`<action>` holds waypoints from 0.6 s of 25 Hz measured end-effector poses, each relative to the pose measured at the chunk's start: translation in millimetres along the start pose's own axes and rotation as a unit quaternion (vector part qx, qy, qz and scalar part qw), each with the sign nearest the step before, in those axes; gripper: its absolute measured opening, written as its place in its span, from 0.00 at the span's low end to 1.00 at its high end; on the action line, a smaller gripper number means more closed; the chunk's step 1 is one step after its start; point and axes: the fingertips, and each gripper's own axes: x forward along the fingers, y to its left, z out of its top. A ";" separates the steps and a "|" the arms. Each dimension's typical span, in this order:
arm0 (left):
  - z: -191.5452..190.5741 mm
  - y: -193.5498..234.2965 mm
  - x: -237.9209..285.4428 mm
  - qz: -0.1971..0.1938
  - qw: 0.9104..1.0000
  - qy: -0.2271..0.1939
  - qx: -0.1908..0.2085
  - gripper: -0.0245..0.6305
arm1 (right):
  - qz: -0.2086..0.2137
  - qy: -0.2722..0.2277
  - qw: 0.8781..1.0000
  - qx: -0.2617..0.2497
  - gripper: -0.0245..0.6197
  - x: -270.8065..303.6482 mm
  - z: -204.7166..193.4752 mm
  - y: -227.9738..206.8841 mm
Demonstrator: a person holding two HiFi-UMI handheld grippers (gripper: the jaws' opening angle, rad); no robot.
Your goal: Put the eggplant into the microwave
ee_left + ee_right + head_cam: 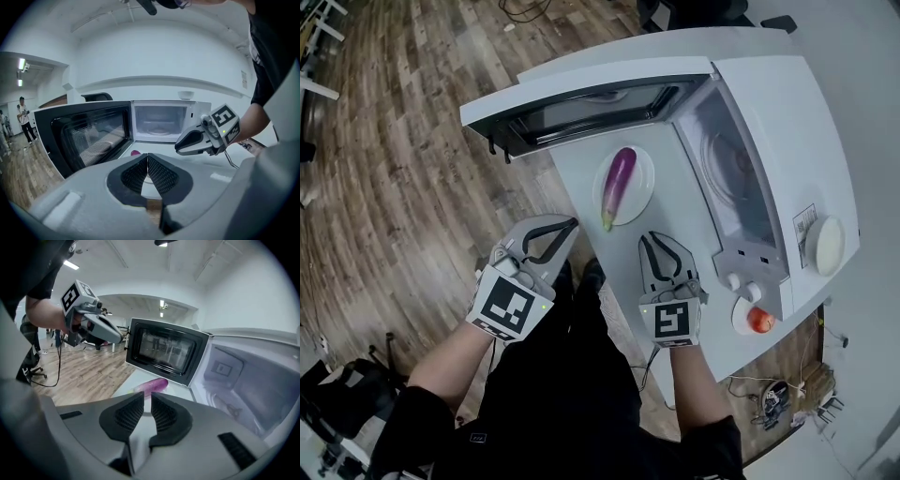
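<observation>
Eggplant (617, 185) lay on its plate (641, 178), microwave (769, 112) open | your left claw (572, 224) clenched, right claw (654, 239) ajar, both empty | pickup pending.

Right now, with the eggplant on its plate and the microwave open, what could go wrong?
The eggplant is smooth and rounded; it might slip from the jaws or roll off its plate. The plate lies near the table edge, so a nudge could slide it off. The open door stands close; the left gripper could bump it.
</observation>
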 end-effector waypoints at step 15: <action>-32.8 2.4 -9.2 -0.009 0.991 -0.046 -0.125 0.05 | 0.001 0.049 0.988 -0.144 0.12 42.8 -39.9 15.4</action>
